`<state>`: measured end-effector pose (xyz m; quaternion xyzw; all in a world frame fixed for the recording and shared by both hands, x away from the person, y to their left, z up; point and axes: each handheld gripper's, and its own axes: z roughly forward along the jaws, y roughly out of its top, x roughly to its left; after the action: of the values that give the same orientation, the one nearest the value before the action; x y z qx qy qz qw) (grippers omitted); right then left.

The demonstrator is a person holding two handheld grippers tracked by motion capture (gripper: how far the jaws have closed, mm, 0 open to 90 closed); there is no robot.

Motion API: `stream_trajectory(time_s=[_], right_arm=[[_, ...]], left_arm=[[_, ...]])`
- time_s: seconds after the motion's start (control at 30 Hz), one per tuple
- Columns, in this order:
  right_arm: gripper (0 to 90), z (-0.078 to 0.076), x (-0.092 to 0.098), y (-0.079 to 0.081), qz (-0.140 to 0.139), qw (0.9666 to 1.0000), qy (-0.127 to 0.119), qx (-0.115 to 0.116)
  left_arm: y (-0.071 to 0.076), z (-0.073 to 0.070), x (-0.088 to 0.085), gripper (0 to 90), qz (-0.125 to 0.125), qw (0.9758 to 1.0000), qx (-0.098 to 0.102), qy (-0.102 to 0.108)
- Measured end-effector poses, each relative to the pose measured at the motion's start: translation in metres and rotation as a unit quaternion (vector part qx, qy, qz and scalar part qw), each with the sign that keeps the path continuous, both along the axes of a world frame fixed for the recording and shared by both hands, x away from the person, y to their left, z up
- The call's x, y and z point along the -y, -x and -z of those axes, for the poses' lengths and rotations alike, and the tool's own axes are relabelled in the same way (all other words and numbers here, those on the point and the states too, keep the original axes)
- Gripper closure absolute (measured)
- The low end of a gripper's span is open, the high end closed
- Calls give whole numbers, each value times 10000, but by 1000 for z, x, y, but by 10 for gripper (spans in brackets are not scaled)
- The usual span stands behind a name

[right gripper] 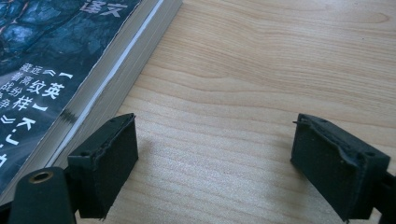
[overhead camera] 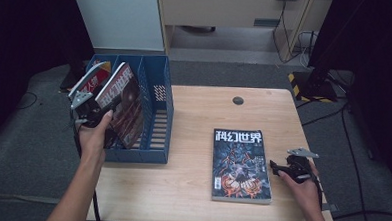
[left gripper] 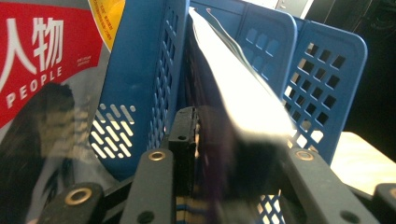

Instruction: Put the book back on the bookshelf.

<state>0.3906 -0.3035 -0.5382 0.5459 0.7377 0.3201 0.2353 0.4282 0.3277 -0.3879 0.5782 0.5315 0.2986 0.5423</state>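
A blue three-slot file rack [overhead camera: 157, 89] stands on the left of the wooden table [overhead camera: 190, 190]. A dark-covered magazine [overhead camera: 124, 100] stands tilted in its middle slot, and a red-covered one [overhead camera: 93, 78] leans in the left slot. My left gripper [overhead camera: 91, 113] is at the dark magazine's near edge. In the left gripper view this magazine [left gripper: 233, 84] runs between the parted jaws of my left gripper [left gripper: 240, 140], blurred and with no clear squeeze on it. A second dark magazine [overhead camera: 241, 165] lies flat on the table. Just right of it my right gripper [overhead camera: 277, 169] rests open with nothing between the jaws.
In the right gripper view the flat magazine's page edge [right gripper: 107, 79] lies left of my right gripper [right gripper: 222, 163], over bare wood [right gripper: 261, 70]. The rack's right slot [overhead camera: 158, 119] holds nothing. A round cable hole [overhead camera: 238, 100] sits at the table's back; cables and a striped base [overhead camera: 298, 82] lie on the floor.
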Motion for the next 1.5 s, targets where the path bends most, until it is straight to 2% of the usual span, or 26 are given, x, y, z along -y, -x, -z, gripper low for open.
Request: stream_trajectory(time_s=[0.37,0.47,0.57,0.77,0.9,1.03,1.23,1.5], right_arm=[[146,0,0,0,0,10000,-2,-1],[145,0,0,0,3,10000,-9,-3],[144,0,0,0,0,10000,-11,-5],[143,0,0,0,0,10000,-16,-6],[142,0,0,0,-5,10000,-12,-2],[142,0,0,0,-4,10000,-13,-3],[139,0,0,1,-8,10000,-28,-15],[125,0,0,4,-22,10000,-20,-21]], left_arm=[[32,4,-8,610,21,9999,78,61],[39,7,-9,601,16,10000,38,-39],[46,8,-11,596,22,10000,29,9],[58,12,-12,571,112,9999,-48,-104],[66,13,-12,561,225,9997,-60,-91],[72,10,-9,550,339,9991,-60,-253],[75,7,-4,537,493,9985,-23,-254],[68,8,17,487,845,9959,-81,-297]])
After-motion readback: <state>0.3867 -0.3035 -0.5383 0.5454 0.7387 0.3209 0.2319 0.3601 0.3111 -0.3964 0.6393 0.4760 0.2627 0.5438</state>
